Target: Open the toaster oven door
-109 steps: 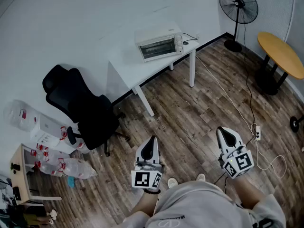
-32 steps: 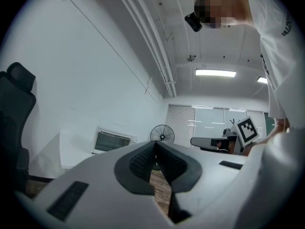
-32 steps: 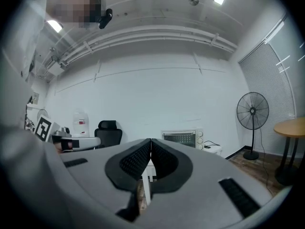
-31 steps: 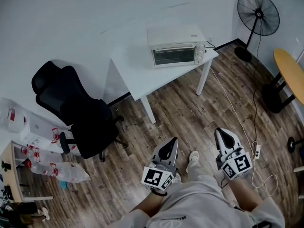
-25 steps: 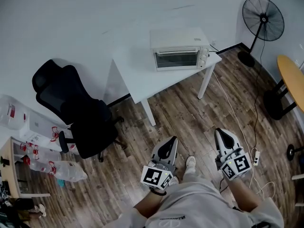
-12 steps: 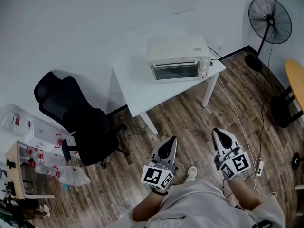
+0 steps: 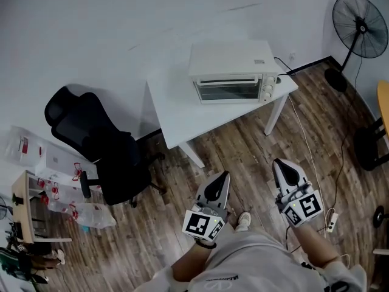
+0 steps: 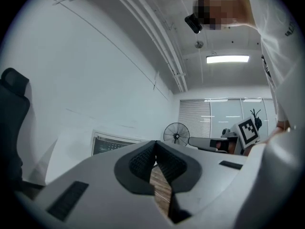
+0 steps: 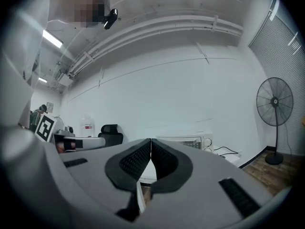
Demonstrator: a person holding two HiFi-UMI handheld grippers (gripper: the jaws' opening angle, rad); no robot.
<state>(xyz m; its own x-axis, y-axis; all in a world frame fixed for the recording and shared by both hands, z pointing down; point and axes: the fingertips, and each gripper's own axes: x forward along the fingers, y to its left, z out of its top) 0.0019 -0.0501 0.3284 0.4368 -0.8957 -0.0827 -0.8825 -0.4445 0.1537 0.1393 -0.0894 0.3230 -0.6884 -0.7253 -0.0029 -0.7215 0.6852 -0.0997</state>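
Clearly the boxy white toaster oven [image 7: 234,72] is where everything is aimed: it sits toward the back of the plain white rectangular table [image 7: 176,114], close against the pale wall, with its dark glass door [image 7: 228,92] facing out into the room so that it can be reached from the front. The door is shut, flush with the casing, and the column of round control knobs [image 7: 269,89] stands just right of it. A thin black power cord [image 7: 285,66] runs from the oven's right side toward the base of the wall, which probably explains why the appliance is parked at that end of the table. Beside the table's left end stands a black mesh office chair [image 7: 100,142], turned away and leaving the approach across the wood-plank floor [image 7: 243,154] open; a black pedestal fan [image 7: 363,32] stands off to the right, well apart. Both tools are carried low in front of the person's body, well short of the table. The left gripper [image 7: 223,176] has its jaws pressed together on nothing, the ribbed pads meeting at the tip with only floor showing below them, and the right gripper [image 7: 279,164] is likewise closed and empty. Each points level toward the oven, a carrying posture rather than a reaching one. Judging by this, the opening itself has not begun, and a jaw must spread before it can take the door's top edge.
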